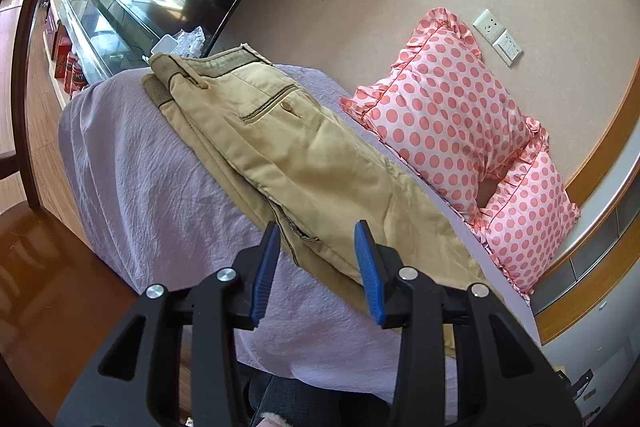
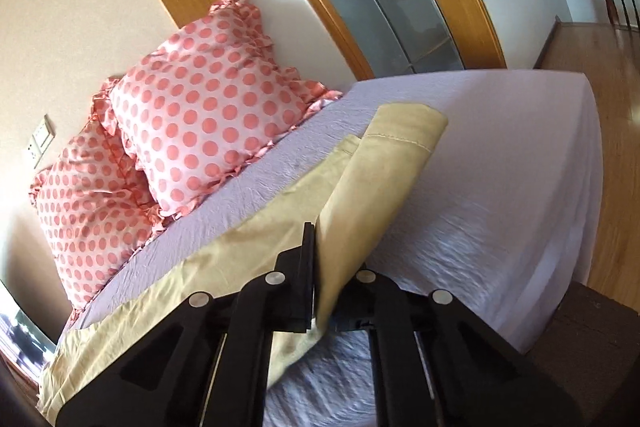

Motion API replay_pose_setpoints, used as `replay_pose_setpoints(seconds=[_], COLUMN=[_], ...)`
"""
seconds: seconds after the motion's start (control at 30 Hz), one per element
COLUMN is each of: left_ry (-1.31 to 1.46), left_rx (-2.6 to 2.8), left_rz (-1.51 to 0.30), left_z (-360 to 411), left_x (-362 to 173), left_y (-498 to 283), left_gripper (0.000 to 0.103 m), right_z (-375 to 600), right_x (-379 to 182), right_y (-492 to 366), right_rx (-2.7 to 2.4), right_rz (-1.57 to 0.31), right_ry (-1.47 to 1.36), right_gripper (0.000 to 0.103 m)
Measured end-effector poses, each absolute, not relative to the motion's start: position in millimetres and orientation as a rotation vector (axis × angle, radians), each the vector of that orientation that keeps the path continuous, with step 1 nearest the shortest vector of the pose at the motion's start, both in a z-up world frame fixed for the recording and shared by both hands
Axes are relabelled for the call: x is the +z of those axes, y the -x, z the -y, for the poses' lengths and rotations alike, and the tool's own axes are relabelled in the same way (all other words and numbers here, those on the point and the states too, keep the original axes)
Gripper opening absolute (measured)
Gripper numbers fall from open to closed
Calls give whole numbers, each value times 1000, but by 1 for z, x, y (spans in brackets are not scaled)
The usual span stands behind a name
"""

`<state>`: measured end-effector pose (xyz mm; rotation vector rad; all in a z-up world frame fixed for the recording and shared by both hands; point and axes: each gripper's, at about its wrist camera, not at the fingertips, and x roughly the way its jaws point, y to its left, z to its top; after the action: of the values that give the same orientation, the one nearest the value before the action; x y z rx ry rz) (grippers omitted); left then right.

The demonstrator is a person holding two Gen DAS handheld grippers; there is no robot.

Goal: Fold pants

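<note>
My right gripper (image 2: 320, 275) pinches the tan cotton pants' (image 1: 280, 143) leg to fold it, while my left gripper (image 1: 316, 267) hovers spread near their crotch.

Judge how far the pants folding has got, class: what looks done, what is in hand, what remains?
Done: the khaki pants lie lengthwise on the lilac sheet, legs apparently stacked. In hand: the right gripper is shut on a lifted leg end; the left gripper hovers open. Left: folding the legs toward the waistband.
</note>
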<state>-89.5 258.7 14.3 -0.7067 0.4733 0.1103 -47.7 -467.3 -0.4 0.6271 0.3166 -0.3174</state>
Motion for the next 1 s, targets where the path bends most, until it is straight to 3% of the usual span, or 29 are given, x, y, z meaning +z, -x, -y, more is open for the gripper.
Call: replay_pose_setpoints(seconds=[0.3,0.47,0.5,0.6,0.63,0.67,1.0], left_ry=[747,731,725,700,695,695,756], left_rx=[141,160,163,173,179,185,279], left_rz=[-455,-454,-459,-474,-478,-477,-536], left_z=[-268,-274,-275,-282,-285,-289,-332], left_x=[8,10,10,11,11,11,7], left_y=[100,104,104,102,100,98,55], left_gripper=[44,51,52,56,58,59,58], right_z=[316,160,133,91,91,92,116], right_x=[79,68,57,31,26,26,24], right_y=[-30,-55,-55,-45,-42,-41,-41], right_rx=[228,627,666,680,679,678,697], right_rz=[-264,-477,-541,-657,-664,-666,-700], right_ry=[-470,-250,-171,-25,-29,-47,-222], right_gripper=[5,8,12,54,76,83,87])
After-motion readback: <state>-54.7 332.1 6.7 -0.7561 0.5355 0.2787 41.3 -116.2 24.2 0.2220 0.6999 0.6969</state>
